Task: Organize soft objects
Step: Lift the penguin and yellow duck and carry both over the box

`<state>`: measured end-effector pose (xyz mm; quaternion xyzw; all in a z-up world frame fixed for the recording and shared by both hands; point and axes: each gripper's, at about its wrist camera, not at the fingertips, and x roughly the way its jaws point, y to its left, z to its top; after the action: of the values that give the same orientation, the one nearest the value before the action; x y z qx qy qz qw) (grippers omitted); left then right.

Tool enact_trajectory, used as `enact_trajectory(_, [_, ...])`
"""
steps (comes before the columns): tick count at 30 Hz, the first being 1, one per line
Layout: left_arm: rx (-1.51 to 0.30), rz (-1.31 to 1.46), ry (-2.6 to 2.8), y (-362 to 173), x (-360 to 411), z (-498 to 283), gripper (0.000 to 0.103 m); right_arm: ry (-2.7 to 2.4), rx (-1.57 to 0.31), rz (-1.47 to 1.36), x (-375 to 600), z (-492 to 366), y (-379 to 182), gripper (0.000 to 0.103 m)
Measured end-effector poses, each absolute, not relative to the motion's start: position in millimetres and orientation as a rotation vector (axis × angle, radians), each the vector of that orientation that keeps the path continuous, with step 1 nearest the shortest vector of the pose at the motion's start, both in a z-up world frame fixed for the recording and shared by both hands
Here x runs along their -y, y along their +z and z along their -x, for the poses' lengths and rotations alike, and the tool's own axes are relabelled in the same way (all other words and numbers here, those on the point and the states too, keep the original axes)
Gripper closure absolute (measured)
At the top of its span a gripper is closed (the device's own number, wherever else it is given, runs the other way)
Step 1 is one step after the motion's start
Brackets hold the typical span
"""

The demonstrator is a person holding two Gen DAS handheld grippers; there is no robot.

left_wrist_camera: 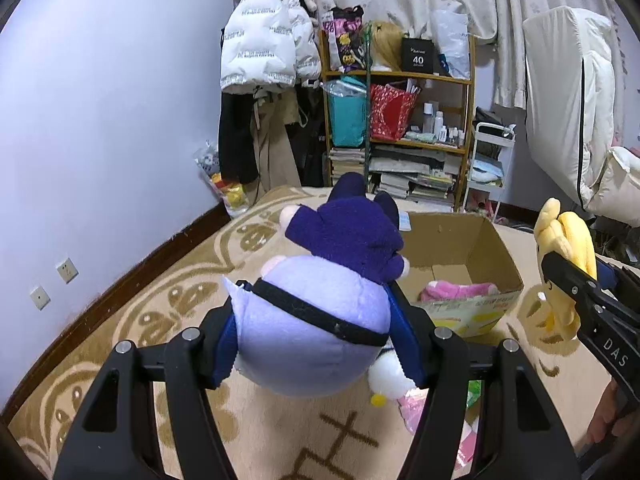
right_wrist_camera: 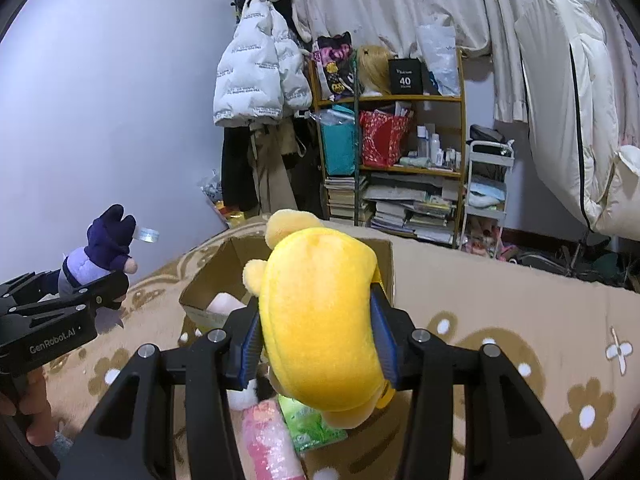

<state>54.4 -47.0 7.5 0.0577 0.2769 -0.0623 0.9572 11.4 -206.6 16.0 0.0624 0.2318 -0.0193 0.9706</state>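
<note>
**Two plush toys in the air, one box waiting**

You are holding one toy in each hand, so start with what is nearest. Your left hand-held gripper [left_wrist_camera: 316, 344] is clamping the purple plush [left_wrist_camera: 320, 300] across its pale lilac belly; the blue pads are sinking into the stuffing on both sides, and the toy is hanging clear of the carpet [left_wrist_camera: 132, 320], dark head pointing away from you. Your right hand-held gripper [right_wrist_camera: 320, 340] is squeezing the yellow plush [right_wrist_camera: 320, 320] round its fat middle in the same way, pads pressing in visibly.

Judging by how the bodies are bulging round the pads, both are handling as light, soft and springy things: nothing fragile, nothing slippery, but they are likely to compress and could wriggle loose if you are pinching only a limb or an ear. The thick torso, where you are gripping now, looks like the safest hold.

Under your hands a few more soft items are lying on the carpet: a pink packet [right_wrist_camera: 268, 440], a green packet [right_wrist_camera: 312, 428] and a small white plush piece [left_wrist_camera: 386, 376], partly hidden.

Just beyond, the cardboard box [left_wrist_camera: 464, 248] is standing open on the carpet, with one pink plush [left_wrist_camera: 460, 292] already resting inside.

Counting: two grippers, two toys held, one box, one pink toy in it, and at least three loose items below. Farther off, a shelf [left_wrist_camera: 400, 120] and hanging coats are lining the wall.
</note>
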Motion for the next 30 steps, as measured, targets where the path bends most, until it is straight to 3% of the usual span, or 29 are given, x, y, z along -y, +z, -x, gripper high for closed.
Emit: enact_trajectory(30, [-0.466,-0.218,-0.172,-1.3,77.1,-97.4,0.038,-0.025,-0.418,-0.109,218.8,-63.0,23.8,0.052])
